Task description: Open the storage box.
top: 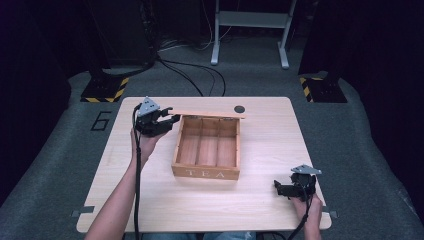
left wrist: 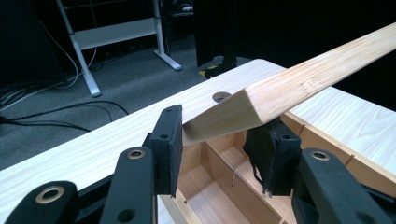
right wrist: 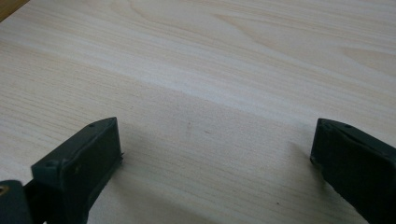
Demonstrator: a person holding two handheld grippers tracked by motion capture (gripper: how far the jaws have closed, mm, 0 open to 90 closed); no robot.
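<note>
A wooden box marked TEA stands mid-table, with three empty compartments inside. Its hinged lid is raised along the far edge. My left gripper is at the lid's left end, shut on its corner. In the left gripper view the pale lid runs up to the right from between the pads, above the box's dividers. My right gripper rests near the table's front right corner, well clear of the box. Its jaws stand open over bare tabletop, right gripper holding nothing.
A round cable hole sits in the table just behind the lid's right end. Beyond the table are a white desk frame, floor cables and two yellow-and-black striped bases.
</note>
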